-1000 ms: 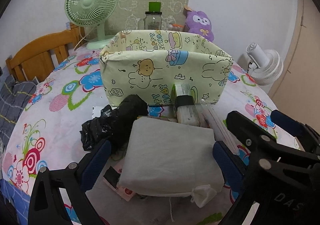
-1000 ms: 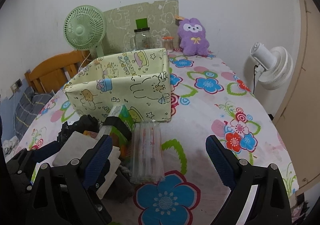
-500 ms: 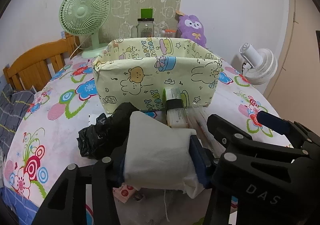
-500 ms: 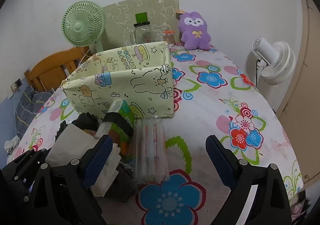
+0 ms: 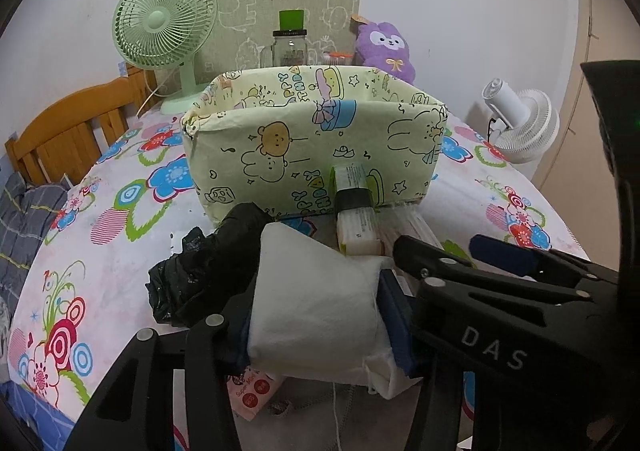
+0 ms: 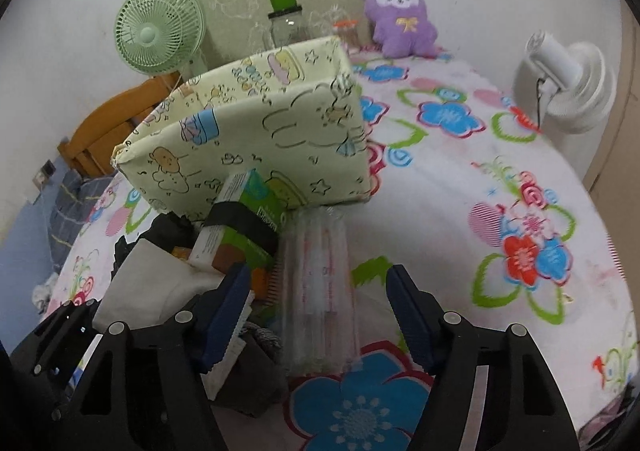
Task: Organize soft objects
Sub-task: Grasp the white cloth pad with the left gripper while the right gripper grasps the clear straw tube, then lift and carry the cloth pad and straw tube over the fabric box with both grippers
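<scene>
The white cloth pouch (image 5: 316, 303) sits pinched between the jaws of the left gripper (image 5: 316, 327), in the clutter in front of the cartoon-print fabric bin (image 5: 312, 143) on the flowered worktop (image 5: 120, 211). Beside it, the right gripper (image 6: 316, 315) has its jaws closing around a clear sleeve of straws (image 6: 320, 291), not yet pressing. A black bag (image 5: 200, 275) lies left of the pouch.

White pouch (image 5: 316, 303): matt woven cloth, stitched seam. Black bag (image 5: 200, 271): crinkled glossy plastic film. Storage box (image 5: 312, 143): printed fabric, matt. Clear packet (image 6: 320, 291): glossy transparent plastic. Counter (image 6: 460, 191) cover: smooth floral cloth. Chair (image 5: 68, 131): varnished wood.
</scene>
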Demonstrator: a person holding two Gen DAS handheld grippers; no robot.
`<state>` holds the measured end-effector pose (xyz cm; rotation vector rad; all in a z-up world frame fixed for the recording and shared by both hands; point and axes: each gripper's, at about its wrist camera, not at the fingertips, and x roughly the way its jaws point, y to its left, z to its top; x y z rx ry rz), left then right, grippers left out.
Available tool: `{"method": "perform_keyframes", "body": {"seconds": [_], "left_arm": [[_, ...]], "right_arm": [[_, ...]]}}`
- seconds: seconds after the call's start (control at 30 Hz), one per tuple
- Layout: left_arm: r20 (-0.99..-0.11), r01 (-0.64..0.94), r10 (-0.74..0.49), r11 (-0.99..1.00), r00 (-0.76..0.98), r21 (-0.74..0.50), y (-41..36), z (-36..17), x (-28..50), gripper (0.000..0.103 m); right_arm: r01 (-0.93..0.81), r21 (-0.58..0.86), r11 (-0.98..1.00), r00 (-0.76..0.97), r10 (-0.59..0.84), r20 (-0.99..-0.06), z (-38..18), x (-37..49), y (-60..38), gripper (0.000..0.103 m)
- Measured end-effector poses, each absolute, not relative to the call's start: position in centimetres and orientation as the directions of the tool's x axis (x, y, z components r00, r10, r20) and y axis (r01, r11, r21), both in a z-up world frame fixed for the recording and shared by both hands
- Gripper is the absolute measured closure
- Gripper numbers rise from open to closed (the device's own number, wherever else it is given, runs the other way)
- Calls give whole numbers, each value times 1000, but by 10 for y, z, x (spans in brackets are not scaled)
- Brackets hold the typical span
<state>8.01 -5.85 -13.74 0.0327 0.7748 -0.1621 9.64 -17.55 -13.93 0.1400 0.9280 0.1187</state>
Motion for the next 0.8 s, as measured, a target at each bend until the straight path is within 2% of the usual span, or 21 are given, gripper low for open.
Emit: {"method": "perform_keyframes", "body": {"seconds": [0.13, 0.27, 0.33, 0.37, 0.47, 0.6, 0.8], "left_arm": [[-702, 164, -133, 986, 700, -23, -59, -138, 82, 48], [-705, 170, -131, 985, 697, -15, -60, -138, 82, 47], [-706, 171, -128, 985, 697, -10, -61, -138, 83, 48], [-701, 175, -118, 985, 703, 9, -62, -138, 82, 47], [-697, 176, -108, 984, 708, 25, -64, -138, 81, 48], [-698, 176, -117, 984, 706, 14, -63, -137, 81, 50], [-692, 174, -117, 985, 712, 12, -65, -133, 78, 58]], "right_arm": [[-47, 186, 981, 586, 178, -790, -141, 100, -172, 45], [-24, 172, 985, 583, 154, -798, -144, 103, -172, 64], [-4, 173, 985, 572, 144, -808, -147, 106, -177, 65], [3, 164, 986, 561, 134, -817, -149, 108, -178, 71], [2, 149, 989, 553, 123, -824, -151, 108, -179, 71], [-1, 136, 991, 562, 113, -819, -149, 107, -177, 78], [-6, 119, 993, 589, 100, -802, -139, 99, -175, 81]]}}
